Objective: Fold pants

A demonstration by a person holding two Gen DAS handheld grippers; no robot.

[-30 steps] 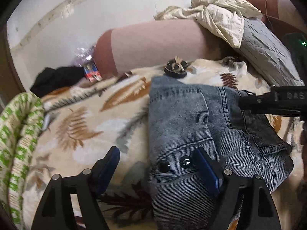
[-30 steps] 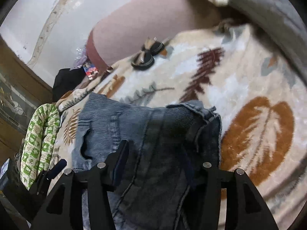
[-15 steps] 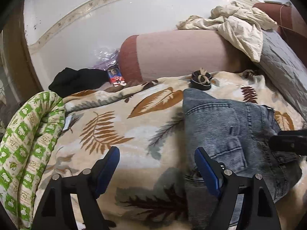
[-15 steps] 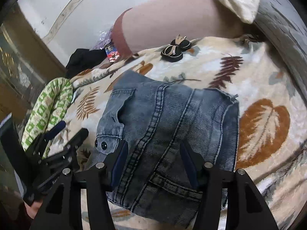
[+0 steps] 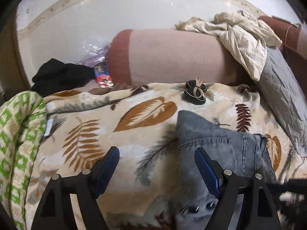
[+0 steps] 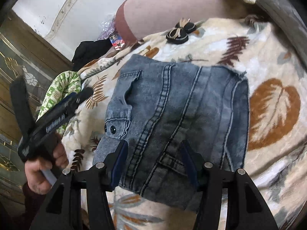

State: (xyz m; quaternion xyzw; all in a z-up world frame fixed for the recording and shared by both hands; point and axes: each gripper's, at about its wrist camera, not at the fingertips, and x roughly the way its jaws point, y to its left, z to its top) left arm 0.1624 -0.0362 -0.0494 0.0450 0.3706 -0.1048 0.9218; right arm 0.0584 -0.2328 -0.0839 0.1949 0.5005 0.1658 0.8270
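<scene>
At nine o'clock in the left wrist view a green-and-white patterned quilt (image 5: 17, 138) rolls along the edge of the bed, and past it, toward ten o'clock, a heap of black cloth (image 5: 59, 74) lies beside a small red-and-blue packet (image 5: 103, 74) against the pale wall (image 5: 115, 15). The bed is covered by a cream blanket (image 5: 96, 134) printed with brown and grey leaves, and open blanket fills the middle from nine to twelve o'clock. At twelve o'clock a pink bolster (image 5: 172, 57) with a rust-red end lies across the head of the bed, with a pair of small black shoes (image 5: 196, 92) on the blanket in front of it. At one o'clock crumpled cream fabric (image 5: 241, 38) drapes over the bolster, and a grey quilted pillow (image 5: 284, 95) closes the right side at three o'clock. The left gripper (image 5: 156, 164) is spread wide over bare blanket, holding nothing, and the person's hand (image 6: 44, 170) grips its handle at eight o'clock in the right wrist view. The folded denim pants (image 6: 178, 115) lie flat on the blanket, at four o'clock from the left gripper and at the centre of the right wrist view, their edges clear of the shoes and the quilt. The right gripper (image 6: 153, 151) hangs over the near edge of the pants, partly spread; I cannot tell whether its pads touch the denim.
</scene>
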